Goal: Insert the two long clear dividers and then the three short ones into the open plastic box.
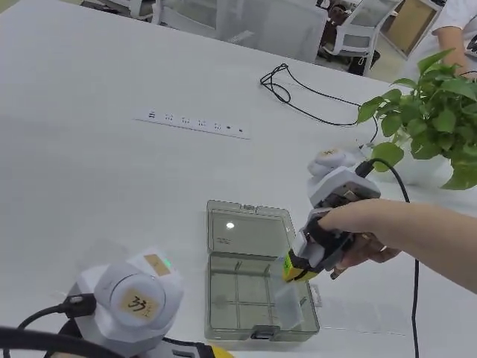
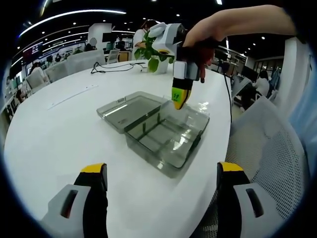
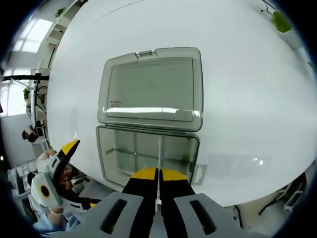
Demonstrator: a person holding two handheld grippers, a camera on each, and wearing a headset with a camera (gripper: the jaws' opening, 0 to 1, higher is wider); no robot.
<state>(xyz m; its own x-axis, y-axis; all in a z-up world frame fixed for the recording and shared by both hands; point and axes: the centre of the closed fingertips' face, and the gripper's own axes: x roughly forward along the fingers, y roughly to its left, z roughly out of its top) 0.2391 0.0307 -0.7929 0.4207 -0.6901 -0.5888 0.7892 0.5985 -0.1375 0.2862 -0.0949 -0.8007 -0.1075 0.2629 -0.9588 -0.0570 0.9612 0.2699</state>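
Closest in, the left gripper (image 2: pixel 162 171): its own view shows the jaws spread wide with nothing between them. In the head view it sits at 7 o'clock, and its round white cap carries a tan sticker with a handwritten scrawl, maybe "33", not cleanly readable.

Next out, dead centre, the open plastic box (image 1: pixel 208 298) lies on the white table (image 1: pixel 89 186) with its lid (image 1: pixel 250 231) folded flat at 12 o'clock. Clear partitions cross inside; I can't count them.

At the box's 3 o'clock side a hand (image 1: pixel 373 224) holds the right gripper (image 1: pixel 294 274), jaws pinched on a clear divider (image 1: pixel 289 304) that hangs into the box's right part. The dark marks on its yellow tip are too small to read. Faint clear pieces (image 1: pixel 358 313) lie on the table just beside the box.

Farther off are a white power strip (image 1: pixel 197 123) at 11 o'clock, a black cable (image 1: pixel 298 89) at 1 and a potted plant (image 1: pixel 436 112) at 2.
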